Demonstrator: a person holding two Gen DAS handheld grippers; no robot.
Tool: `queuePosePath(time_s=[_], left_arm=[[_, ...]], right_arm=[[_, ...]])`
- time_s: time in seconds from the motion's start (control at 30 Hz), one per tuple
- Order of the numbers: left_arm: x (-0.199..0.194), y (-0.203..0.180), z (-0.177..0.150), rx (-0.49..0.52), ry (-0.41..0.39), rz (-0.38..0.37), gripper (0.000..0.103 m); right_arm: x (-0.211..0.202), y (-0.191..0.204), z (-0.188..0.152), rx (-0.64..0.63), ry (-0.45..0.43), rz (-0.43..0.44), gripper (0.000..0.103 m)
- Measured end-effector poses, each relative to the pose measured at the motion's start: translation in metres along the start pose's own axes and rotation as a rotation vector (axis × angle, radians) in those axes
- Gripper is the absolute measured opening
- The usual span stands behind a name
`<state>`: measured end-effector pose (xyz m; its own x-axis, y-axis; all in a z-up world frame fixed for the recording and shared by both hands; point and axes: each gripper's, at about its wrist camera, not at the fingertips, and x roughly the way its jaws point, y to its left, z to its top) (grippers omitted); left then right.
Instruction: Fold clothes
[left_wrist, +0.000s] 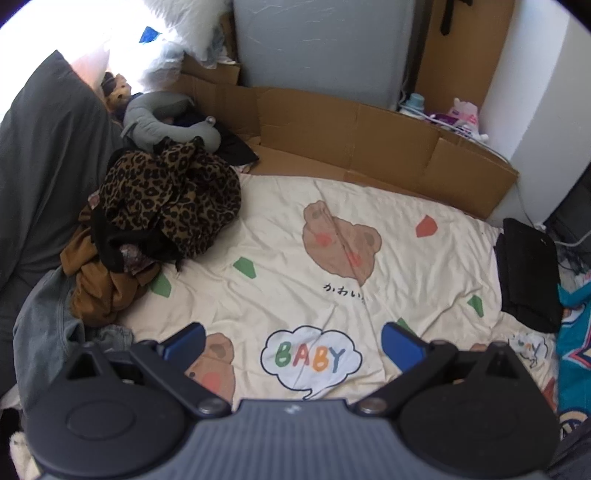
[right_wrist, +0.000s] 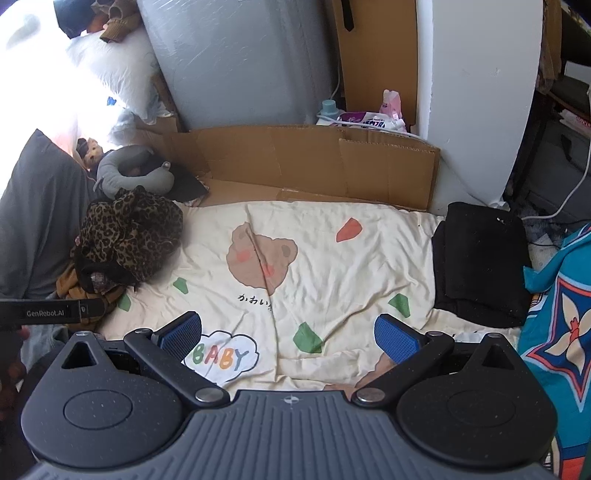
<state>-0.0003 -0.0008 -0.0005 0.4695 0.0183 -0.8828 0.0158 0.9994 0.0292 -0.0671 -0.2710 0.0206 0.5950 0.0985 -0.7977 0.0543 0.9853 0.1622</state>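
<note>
left gripper (left_wrist: 293, 341): jaws spread wide, nothing between the blue pads (left_wrist: 400, 345). it hangs above the near part of the sheet (left_wrist: 424, 266), over the "baby" bubble (left_wrist: 310, 356).

right gripper (right_wrist: 288, 334): jaws likewise spread wide, empty, above the near part of the same sheet, with the bubble below its left pad (right_wrist: 181, 338). a black bar marked "genrobot.ai" (right_wrist: 51, 313) enters this view from the left edge; what it belongs to cannot be told.

sheet: cream, creased, printed with bear heads (left_wrist: 341, 243), green and red shapes and short black script. it lies flat and bare in the middle.

clothes, unfolded: a pile (left_wrist: 147, 236) sits on the left part of the sheet. top layer is a leopard garment (left_wrist: 170, 199). under it lie black cloth and a brown garment (left_wrist: 99, 291). a grey-blue garment (left_wrist: 44, 332) lies nearest, at the pile's left foot.

clothes, folded: a black stack (right_wrist: 480, 266) rests at the right edge of the sheet, well apart from the pile. just beside it on the right lies a teal cloth (right_wrist: 561, 314) with a star print.

behind the pile: a grey neck pillow (left_wrist: 166, 118), with a small plush toy (left_wrist: 118, 90) to its left. a dark grey cushion (left_wrist: 48, 155) fills the left side.

far edge: flattened cardboard (left_wrist: 351, 136) stands along the back of the sheet. behind it is a grey panel (left_wrist: 321, 44), with a white pillow (right_wrist: 114, 70) to the left. on the right, by the white wall (right_wrist: 476, 92), sit a bottle (right_wrist: 328, 109) and pink and white packs (right_wrist: 373, 120).
</note>
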Motion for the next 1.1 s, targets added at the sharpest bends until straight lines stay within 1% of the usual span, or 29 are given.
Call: queuePosePath(time_s=[0.5, 1.1], left_arm=[[0.003, -0.009, -0.005, 0.028, -0.02, 0.004, 0.102], [0.007, -0.009, -0.005, 0.034, -0.014, 0.004, 0.102]], right_arm=[[-0.002, 0.004, 0.002, 0.018, -0.016, 0.039, 0.103], [-0.005, 0.0, -0.001, 0.026, -0.037, 0.033, 0.103]])
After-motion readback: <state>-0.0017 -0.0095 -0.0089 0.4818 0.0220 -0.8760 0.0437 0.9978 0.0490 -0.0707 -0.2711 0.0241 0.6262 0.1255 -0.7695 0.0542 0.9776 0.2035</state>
